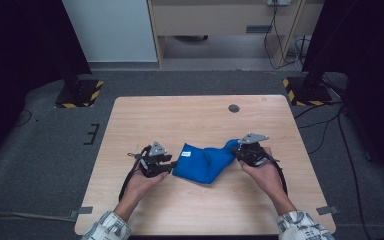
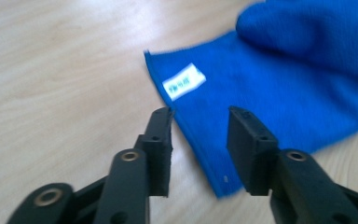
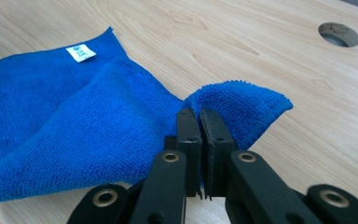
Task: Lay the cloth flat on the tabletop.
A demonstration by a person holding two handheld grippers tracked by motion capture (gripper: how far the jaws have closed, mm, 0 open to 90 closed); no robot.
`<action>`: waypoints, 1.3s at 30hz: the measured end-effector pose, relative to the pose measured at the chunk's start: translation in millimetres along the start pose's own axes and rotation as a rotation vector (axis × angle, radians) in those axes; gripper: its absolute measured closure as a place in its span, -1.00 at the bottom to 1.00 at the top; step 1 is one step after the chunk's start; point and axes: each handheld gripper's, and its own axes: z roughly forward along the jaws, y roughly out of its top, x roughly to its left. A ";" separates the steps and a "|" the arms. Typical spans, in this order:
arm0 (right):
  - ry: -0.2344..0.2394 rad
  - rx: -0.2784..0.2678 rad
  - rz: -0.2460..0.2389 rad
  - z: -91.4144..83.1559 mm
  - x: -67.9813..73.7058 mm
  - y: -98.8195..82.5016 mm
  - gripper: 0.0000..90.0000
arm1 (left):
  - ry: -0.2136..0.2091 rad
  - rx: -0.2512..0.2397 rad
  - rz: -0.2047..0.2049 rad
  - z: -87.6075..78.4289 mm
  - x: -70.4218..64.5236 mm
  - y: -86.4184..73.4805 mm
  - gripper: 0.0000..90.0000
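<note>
A blue cloth (image 1: 205, 162) lies crumpled on the wooden table (image 1: 180, 115), its white label (image 1: 186, 154) at the left end. My left gripper (image 1: 171, 162) sits at that left end. In the left gripper view it (image 2: 200, 121) is open, and the cloth's hemmed edge (image 2: 284, 79) runs beneath the gap, below the label (image 2: 184, 81). My right gripper (image 1: 237, 150) holds the cloth's right corner a little above the table. In the right gripper view it (image 3: 199, 116) is shut on a fold of the cloth (image 3: 74, 126), which bulges past the jaws.
A round cable hole (image 1: 234, 108) sits in the table's far middle, also seen as the hole (image 3: 339, 34) in the right gripper view. Two stand bases with yellow-black stripes (image 1: 80, 93) (image 1: 305, 92) rest on the floor beyond the far corners. Bare wood surrounds the cloth.
</note>
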 end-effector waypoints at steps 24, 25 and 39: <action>0.030 0.023 0.001 10.5 3.6 -7.3 0.93 | 0.060 0.088 -0.002 87.9 18.6 28.9 0.12; 0.031 0.024 0.003 10.3 3.8 -7.2 0.93 | 0.055 0.082 0.002 88.3 17.5 28.6 0.16; 0.036 0.033 0.005 7.7 3.6 -16.9 0.91 | 0.063 -0.028 -0.056 70.7 11.0 28.7 0.96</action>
